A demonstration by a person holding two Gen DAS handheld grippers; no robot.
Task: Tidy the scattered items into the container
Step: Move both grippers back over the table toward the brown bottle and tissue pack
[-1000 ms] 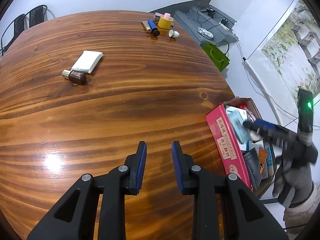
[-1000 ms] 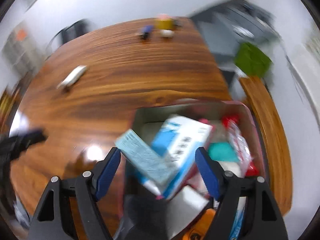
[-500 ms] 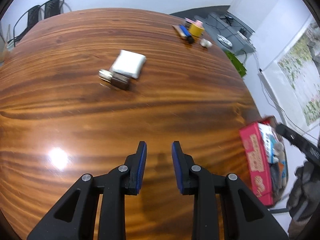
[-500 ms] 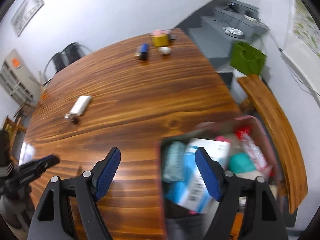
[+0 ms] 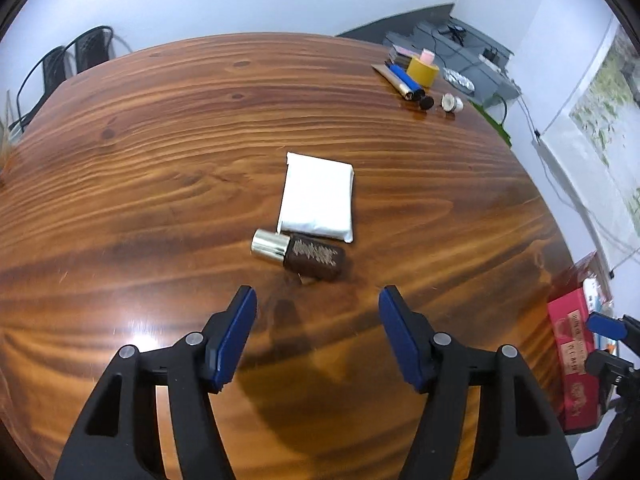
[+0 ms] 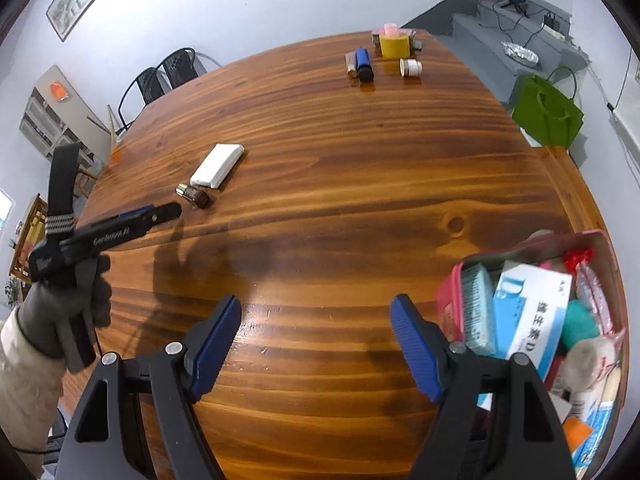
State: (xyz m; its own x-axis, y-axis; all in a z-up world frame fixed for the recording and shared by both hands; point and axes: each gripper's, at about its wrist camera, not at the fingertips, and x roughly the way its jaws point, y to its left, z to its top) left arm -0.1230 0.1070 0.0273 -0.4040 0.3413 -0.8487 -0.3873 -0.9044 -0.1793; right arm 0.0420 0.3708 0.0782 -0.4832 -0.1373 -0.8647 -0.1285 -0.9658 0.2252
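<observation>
Both grippers show black triangular-framed arms, silver screw heads and ribbed blue pads (image 6: 214, 344). The left gripper (image 6: 166, 211) carries white lettering on its black body, gripped by a grey-gloved hand (image 6: 64, 304) below a cream sleeve (image 6: 24, 380).

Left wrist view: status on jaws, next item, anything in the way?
Left gripper jaws opening, empty, short of brown bottle. Right gripper open, empty, beside red box. White packet touches bottle's far side.
</observation>
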